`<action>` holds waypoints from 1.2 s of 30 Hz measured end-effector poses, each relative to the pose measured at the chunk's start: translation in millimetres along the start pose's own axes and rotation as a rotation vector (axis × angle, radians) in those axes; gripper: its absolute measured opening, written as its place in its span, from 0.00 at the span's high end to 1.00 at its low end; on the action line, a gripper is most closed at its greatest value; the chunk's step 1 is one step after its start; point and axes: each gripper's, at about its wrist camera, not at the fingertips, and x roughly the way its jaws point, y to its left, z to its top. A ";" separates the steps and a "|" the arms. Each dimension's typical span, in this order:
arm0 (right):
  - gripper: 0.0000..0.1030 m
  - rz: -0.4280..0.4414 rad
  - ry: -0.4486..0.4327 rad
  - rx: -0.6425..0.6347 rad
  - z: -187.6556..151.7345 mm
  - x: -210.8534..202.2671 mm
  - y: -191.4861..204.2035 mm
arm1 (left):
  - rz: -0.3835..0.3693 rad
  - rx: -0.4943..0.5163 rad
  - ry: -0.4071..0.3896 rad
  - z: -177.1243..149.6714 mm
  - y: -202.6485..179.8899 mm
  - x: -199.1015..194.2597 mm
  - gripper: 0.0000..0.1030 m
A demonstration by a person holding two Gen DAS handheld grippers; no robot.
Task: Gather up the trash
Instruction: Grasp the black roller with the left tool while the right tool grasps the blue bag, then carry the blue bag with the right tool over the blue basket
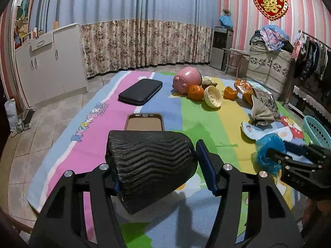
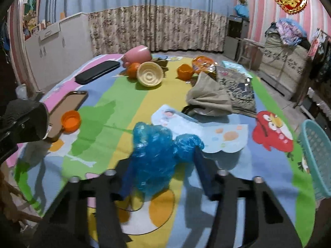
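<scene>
- Left gripper [image 1: 155, 165], lower centre of its view: jaws clamp a black ribbed paper cup [image 1: 151, 165]; light, crushable.
- Right gripper [image 2: 163, 175], lower centre: jaws narrowed around a crumpled blue plastic bag [image 2: 157, 150]; soft, slippery, best pinched mid-bunch.

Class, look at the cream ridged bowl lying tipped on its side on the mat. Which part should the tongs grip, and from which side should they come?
Grip the rim of the cream ridged plastic bowl, one finger inside, one outside. It lies tipped, mouth facing the cameras, so come from the near, open side, probably at the upper rim, which stands clear of the whole orange beside it.
</scene>
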 end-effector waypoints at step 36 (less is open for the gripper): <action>0.81 -0.323 -0.333 0.343 23.1 -145.7 -309.1 | -0.298 0.125 -0.188 87.6 -240.1 -16.8 0.44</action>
